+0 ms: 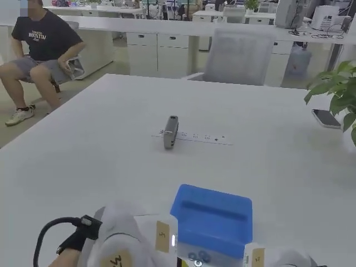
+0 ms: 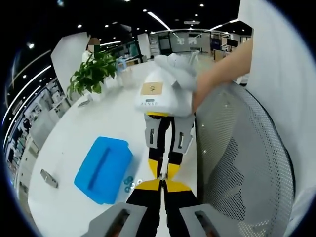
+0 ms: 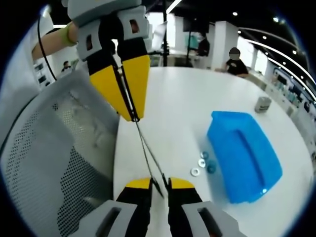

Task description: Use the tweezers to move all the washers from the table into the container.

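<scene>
White table with a blue container at its near edge

The blue container [image 1: 212,218] sits close to the table's [image 1: 100,156] near edge, with a few washers [image 1: 198,257] lying just on its near side. The left gripper [image 1: 130,245] and right gripper [image 1: 278,258] (both wrapped in white covers) rise from that edge, a black-gloved hand [image 1: 75,238] beside the left one. A small grey device [image 1: 171,132] stands mid-table, a phone [image 1: 326,118] and a leafy plant [image 1: 336,89] at the right edge, and a grey chair [image 1: 239,55] at the far edge.

four washers [image 3: 201,163], one blue container [image 3: 244,158], one tweezers [image 3: 147,150], two hand-held grippers [image 3: 129,117] [image 3: 159,183].
</scene>
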The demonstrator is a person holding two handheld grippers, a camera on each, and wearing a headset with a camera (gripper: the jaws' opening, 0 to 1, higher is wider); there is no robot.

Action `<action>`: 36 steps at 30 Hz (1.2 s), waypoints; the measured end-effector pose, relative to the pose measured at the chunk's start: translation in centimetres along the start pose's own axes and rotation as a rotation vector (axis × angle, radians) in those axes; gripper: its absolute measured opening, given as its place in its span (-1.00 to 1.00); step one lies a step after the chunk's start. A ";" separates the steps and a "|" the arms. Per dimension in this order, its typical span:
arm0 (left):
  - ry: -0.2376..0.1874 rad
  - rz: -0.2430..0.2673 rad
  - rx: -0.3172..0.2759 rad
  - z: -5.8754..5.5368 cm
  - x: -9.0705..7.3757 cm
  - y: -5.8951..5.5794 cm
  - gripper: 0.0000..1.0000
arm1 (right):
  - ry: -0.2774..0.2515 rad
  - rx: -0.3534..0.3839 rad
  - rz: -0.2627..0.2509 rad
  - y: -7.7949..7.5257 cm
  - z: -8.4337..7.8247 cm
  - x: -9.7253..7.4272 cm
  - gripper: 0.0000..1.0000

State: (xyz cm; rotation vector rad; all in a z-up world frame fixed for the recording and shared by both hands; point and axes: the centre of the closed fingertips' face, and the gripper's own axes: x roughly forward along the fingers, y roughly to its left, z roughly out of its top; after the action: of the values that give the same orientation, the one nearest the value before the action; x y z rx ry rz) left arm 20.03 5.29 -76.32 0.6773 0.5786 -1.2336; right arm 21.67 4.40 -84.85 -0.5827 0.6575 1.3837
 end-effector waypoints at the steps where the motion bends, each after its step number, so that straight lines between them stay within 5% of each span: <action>1: 0.002 0.002 0.003 0.1 -0.1 0.1 -1.00 | -0.006 -0.001 -0.005 -0.2 0.2 0.1 -0.84; 18: 0.063 0.036 0.052 -0.2 -0.9 3.9 -1.00 | -0.094 0.035 -0.077 -4.1 2.8 1.3 -0.83; 32: 0.088 -0.039 0.046 0.9 0.9 5.8 -1.00 | -0.100 0.115 -0.061 -4.7 2.1 1.5 -0.81; 36: 0.107 -0.057 0.041 1.1 1.3 6.3 -1.00 | -0.159 0.136 -0.046 -4.5 3.7 0.5 -0.74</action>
State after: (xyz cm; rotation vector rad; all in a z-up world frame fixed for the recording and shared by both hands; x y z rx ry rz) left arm 26.45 4.80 -75.54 0.7690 0.6663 -1.2708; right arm 26.43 6.90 -82.69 -0.3731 0.6009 1.3161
